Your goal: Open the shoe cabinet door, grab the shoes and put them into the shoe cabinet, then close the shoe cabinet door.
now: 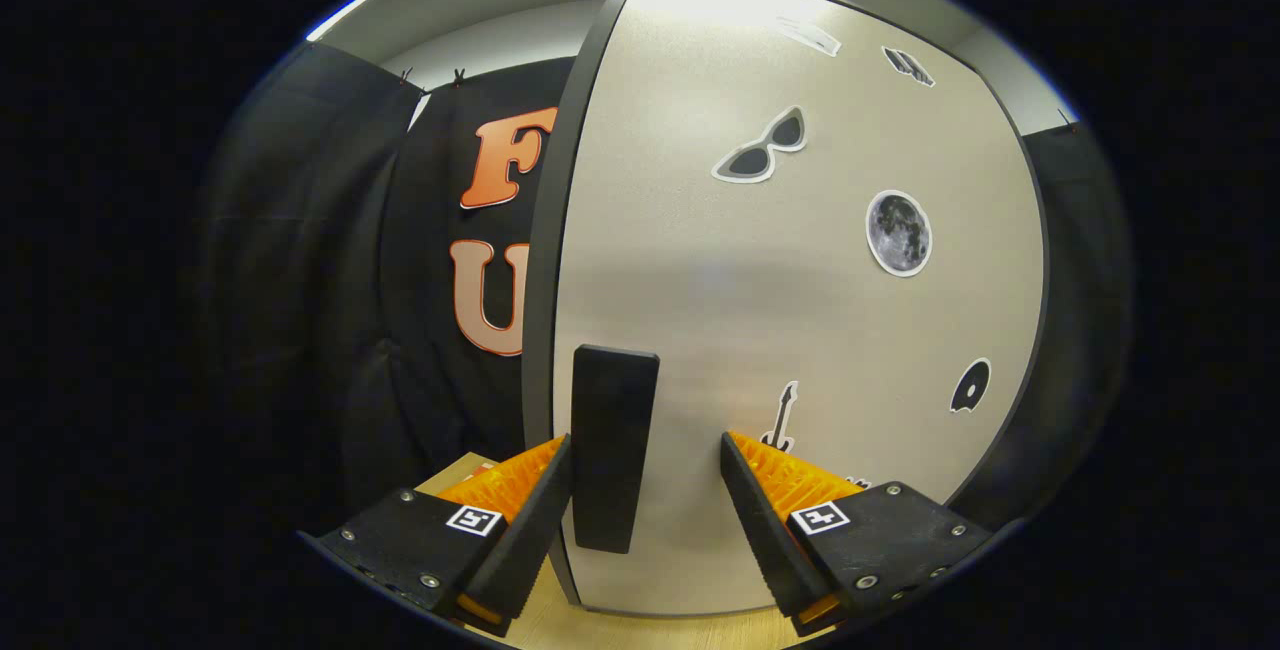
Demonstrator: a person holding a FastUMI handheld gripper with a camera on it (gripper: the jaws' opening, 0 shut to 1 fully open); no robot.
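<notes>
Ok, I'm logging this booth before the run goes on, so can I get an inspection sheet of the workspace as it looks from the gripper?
Surface: light wooden top under the cabinet, a strip of it seen below the fingers.
Job's things: shoe cabinet door, pale with a dark edge; its dark upright handle sits near the door's left edge. Whether the door is fully closed cannot be told.
Clutter: stickers on the door, among them sunglasses, a moon and a guitar.
Grippers: gripper open, fingers either side of the handle, touching cannot be told.
Cables: nothing seen.
Surroundings: black cloth booth wall beside the cabinet.
</notes>
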